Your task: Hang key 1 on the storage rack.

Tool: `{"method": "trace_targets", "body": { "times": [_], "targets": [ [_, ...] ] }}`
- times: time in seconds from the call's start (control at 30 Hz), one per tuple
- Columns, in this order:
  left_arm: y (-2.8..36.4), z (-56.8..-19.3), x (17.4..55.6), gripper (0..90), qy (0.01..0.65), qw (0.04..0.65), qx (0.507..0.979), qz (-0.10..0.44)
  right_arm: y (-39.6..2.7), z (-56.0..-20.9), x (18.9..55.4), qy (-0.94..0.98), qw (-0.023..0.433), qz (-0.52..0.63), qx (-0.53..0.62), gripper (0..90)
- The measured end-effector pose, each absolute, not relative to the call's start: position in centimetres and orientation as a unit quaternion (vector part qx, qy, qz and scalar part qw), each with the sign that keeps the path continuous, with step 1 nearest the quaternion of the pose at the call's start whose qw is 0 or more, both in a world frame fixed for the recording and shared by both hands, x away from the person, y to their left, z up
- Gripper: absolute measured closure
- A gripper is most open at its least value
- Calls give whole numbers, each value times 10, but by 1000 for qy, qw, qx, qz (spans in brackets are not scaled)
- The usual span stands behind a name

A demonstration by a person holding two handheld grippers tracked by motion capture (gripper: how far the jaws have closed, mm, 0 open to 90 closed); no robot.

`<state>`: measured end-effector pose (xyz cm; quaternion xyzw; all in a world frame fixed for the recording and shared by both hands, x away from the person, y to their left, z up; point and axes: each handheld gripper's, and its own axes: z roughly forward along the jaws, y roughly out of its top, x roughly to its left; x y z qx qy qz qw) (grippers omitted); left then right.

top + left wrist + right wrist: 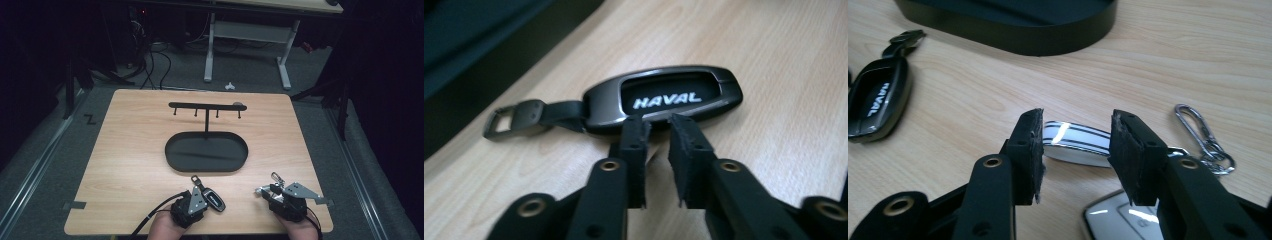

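My left gripper [659,122], fingers slightly apart and gripping nothing, sits just short of the dark key fob [664,97], near the table's front edge [125,231]. My right gripper [1075,135] straddles the white key fob [1075,142] unclamped. Bare wood reaches the oval tray [172,162].

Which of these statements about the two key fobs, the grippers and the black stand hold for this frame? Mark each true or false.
1. The dark grey key fob lettered HAVAL lies flat on the light wooden table. True.
2. The left gripper is clamped on that fob. False: its jaws stand slightly apart just short of the fob's edge, with nothing between them.
3. A key already hangs from the black hook rail. False: the pegs are bare.
4. A white, black-striped fob lies ahead of the right gripper, beyond its open jaws. True.
5. The black oval tray holds a silver carabiner. False: the silver carabiner lies on the table.
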<state>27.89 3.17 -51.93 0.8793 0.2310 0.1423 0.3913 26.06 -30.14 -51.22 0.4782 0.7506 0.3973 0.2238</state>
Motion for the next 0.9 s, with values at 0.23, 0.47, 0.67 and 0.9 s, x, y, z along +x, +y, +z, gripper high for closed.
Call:
{"method": "trace_targets", "body": {
  "times": [0.23, 0.47, 0.67, 0.9],
  "targets": [
    [68, -510, 289, 492, 276, 422, 844, 183, -281, -512, 262, 773, 211, 402, 444, 640],
    [118, -507, 301, 377, 342, 429, 810, 206, -256, -511, 271, 791, 176, 409, 419, 772],
    [153, -512, 304, 311, 403, 431, 775, 228, -233, -509, 274, 810, 159, 411, 386, 900],
    [163, -516, 301, 307, 410, 421, 775, 232, -206, -511, 275, 828, 136, 416, 350, 900]
  ]
}}
